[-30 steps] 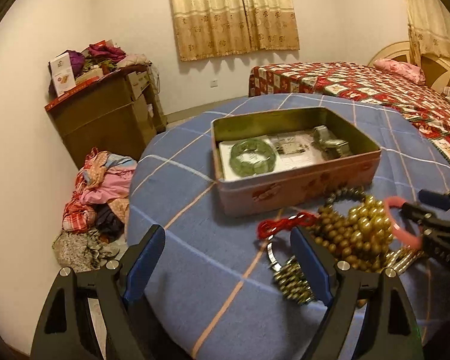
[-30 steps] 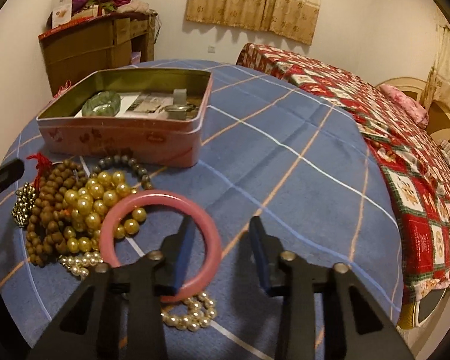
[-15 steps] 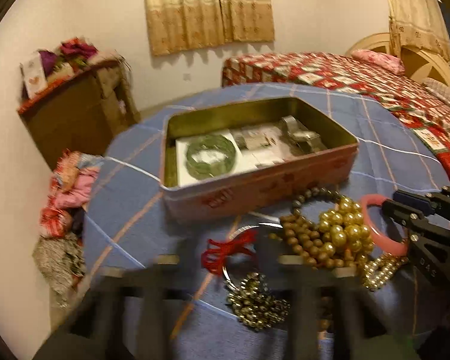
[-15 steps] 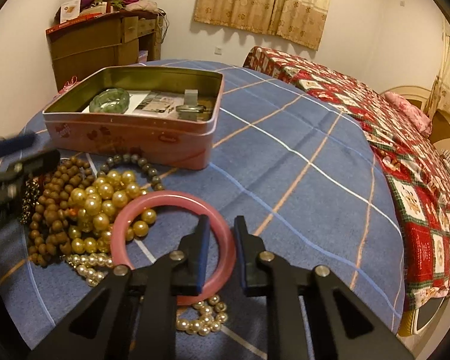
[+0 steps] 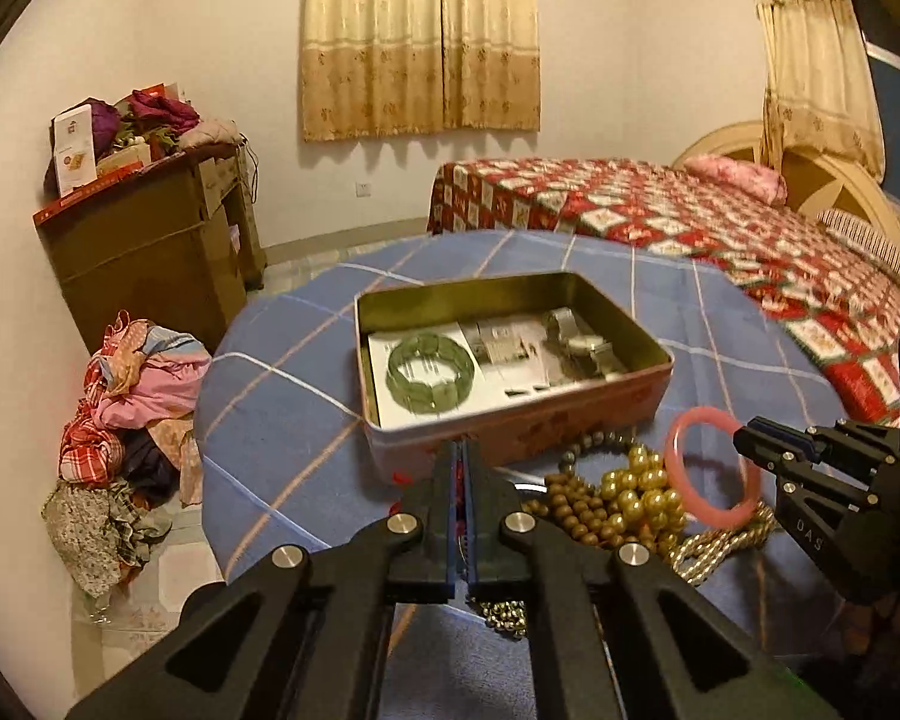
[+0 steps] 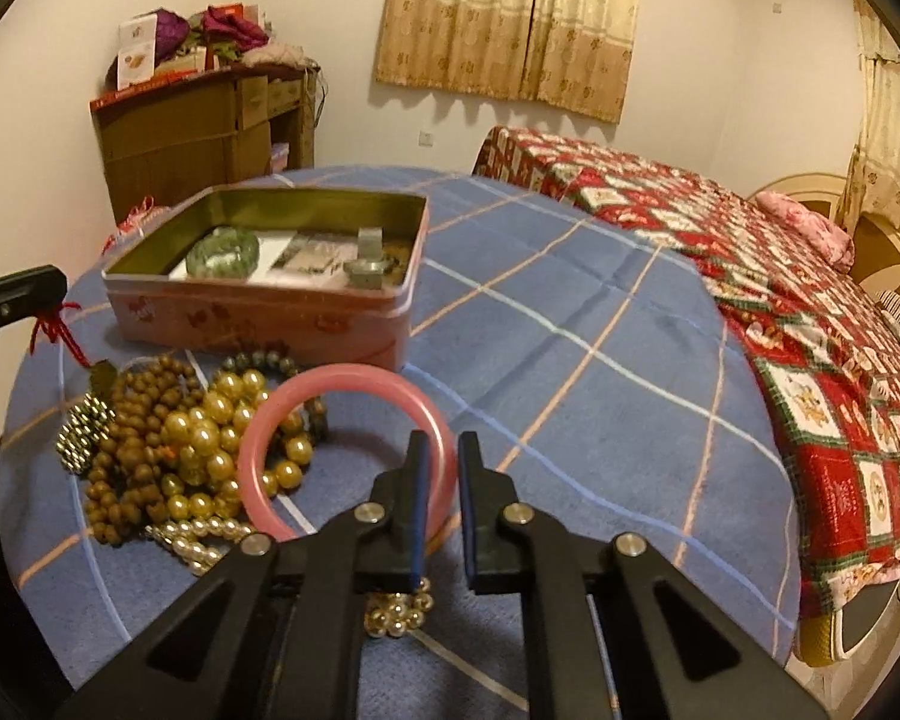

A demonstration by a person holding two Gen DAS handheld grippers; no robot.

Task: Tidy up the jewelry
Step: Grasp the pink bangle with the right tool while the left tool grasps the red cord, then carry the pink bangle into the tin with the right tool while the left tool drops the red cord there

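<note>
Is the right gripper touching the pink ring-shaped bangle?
Touching. The right wrist view shows the right gripper shut on the pink bangle's rim, one finger inside the ring and one outside.

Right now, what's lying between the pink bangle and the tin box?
Between pink bangle and tin box: a dark bead bracelet beside gold pearls, seen in the right wrist view.

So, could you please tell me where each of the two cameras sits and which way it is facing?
Left wrist: sits on the left gripper, facing the open pink metal tin and the bed beyond; its own fingers show pressed together on a red cord, with the right gripper at the frame's right.
Right wrist: sits on the right gripper, looking over the blue checked tablecloth towards the tin; its fingers clamp the pink round bangle.
Shared: tin, bangle, the pile of gold and brown bead strands.
</note>
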